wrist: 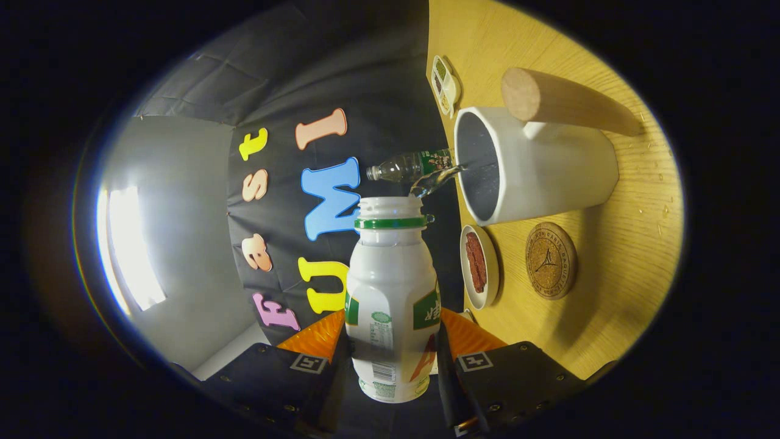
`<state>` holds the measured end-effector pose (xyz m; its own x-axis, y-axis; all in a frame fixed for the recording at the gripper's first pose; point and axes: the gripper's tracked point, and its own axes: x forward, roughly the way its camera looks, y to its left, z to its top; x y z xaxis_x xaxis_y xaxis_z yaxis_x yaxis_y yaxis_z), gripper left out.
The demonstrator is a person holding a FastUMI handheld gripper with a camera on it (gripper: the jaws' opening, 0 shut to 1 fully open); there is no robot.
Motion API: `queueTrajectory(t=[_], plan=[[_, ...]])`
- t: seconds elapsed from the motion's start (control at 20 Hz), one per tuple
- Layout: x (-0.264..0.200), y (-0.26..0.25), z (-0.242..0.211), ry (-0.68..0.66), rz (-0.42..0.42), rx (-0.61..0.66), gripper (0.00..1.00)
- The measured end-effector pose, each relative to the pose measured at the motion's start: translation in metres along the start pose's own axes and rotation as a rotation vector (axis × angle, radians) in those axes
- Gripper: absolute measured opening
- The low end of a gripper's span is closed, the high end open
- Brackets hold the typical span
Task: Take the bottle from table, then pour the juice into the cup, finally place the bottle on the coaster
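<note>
The gripper [393,360] pinches a white bottle [392,299] between its fingers, tipped sideways, open mouth just short of the cup [536,164] ahead. Liquid may miss the rim and wet the table [621,256] or the coaster [550,260] beside the cup.

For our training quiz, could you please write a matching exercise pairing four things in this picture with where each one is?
Things:
1. white bottle
2. white cup
3. cork coaster
4. small dish

Places:
A. lying bare on the wooden table, next to the small dish
B. clamped between the jaws of the gripper, tipped over
C. between the bottle and the coaster
D. beyond the coaster, mouth facing the bottle

Pairs: 1-B, 2-D, 3-A, 4-C
</note>
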<state>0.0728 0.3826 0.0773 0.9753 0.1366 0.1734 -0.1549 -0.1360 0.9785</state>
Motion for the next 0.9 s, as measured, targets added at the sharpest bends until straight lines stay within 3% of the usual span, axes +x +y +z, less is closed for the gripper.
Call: queueTrajectory(t=[0.9], plan=[[0.001, 0.019, 0.002, -0.021, 0.063, 0.094, 0.63]])
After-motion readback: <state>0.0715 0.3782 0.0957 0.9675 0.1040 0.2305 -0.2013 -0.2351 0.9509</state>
